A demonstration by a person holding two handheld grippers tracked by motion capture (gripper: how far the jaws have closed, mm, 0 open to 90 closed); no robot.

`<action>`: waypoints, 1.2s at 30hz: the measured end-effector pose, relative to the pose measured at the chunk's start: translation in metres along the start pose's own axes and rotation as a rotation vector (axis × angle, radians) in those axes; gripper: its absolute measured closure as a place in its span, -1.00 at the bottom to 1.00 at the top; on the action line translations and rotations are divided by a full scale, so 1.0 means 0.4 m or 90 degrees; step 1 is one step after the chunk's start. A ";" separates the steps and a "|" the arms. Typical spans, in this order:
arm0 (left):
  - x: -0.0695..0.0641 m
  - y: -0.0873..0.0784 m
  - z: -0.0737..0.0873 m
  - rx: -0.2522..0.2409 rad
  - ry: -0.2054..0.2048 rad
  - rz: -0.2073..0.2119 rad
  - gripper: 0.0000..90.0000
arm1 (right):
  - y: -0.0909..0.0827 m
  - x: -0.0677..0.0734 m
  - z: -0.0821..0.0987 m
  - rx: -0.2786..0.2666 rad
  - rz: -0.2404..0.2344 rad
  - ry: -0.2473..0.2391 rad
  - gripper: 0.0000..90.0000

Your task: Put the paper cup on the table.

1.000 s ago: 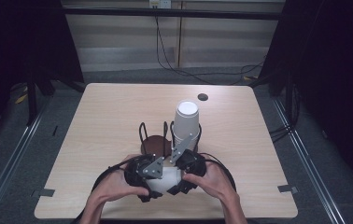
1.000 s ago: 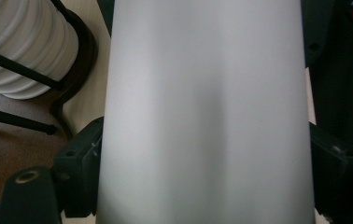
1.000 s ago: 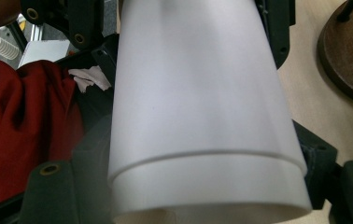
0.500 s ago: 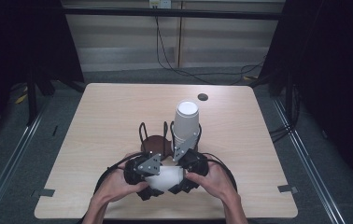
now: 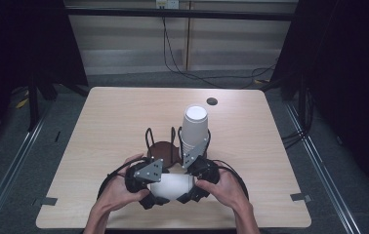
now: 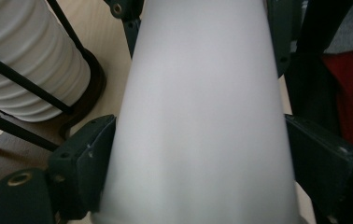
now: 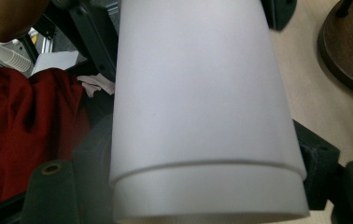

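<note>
Writing: none legible on cups
Paper cups [image 5: 172, 186]: two, nested, lying sideways near desk [image 5: 99, 117] front edge
Left tongs [image 5: 162, 191]: pinching the cups [image 6: 202, 116]
Right tongs [image 5: 185, 189]: pinching same cups [image 7: 202, 107]
Cup stack [image 5: 194, 129]: upright in wire holder [image 5: 160, 146] just behind
Open room: desk bare left, right, far side

Two hand-held black two-jaw grippers: left gripper [image 5: 154, 191], right gripper [image 5: 188, 187]. Each carries a grey three-cornered plate with small screw holes on top. Blocky matte black jaws bear round brass-ringed screw sockets. Black cables loop from each. Forearms bare.
</note>
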State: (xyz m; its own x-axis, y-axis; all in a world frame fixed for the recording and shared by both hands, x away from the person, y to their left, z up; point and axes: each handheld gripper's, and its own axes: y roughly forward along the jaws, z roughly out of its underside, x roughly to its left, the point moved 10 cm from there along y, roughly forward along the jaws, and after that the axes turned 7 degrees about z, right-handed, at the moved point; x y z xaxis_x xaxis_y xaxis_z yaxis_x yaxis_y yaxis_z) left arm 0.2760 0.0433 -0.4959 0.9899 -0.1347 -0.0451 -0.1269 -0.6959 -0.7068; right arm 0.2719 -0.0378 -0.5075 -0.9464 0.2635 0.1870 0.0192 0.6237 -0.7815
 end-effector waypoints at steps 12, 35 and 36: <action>0.029 -0.065 -0.028 -0.126 -0.033 -0.048 -0.65 | -0.021 -0.027 0.028 -0.013 0.026 0.039 -0.45; 0.028 -0.079 0.036 -0.207 -0.122 -0.108 -0.64 | -0.042 -0.056 0.055 -0.152 0.058 0.099 -0.46; 0.028 -0.078 0.036 -0.210 -0.122 -0.109 -0.64 | -0.040 -0.055 0.055 -0.158 0.057 0.098 -0.46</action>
State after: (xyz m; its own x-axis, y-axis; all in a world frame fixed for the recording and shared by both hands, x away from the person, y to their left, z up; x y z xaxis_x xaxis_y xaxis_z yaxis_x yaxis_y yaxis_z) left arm 0.2919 0.0738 -0.4846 0.9883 0.1155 -0.0993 0.0585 -0.8899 -0.4523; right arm 0.2853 -0.0699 -0.5121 -0.8774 0.4225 0.2273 0.1963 0.7483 -0.6336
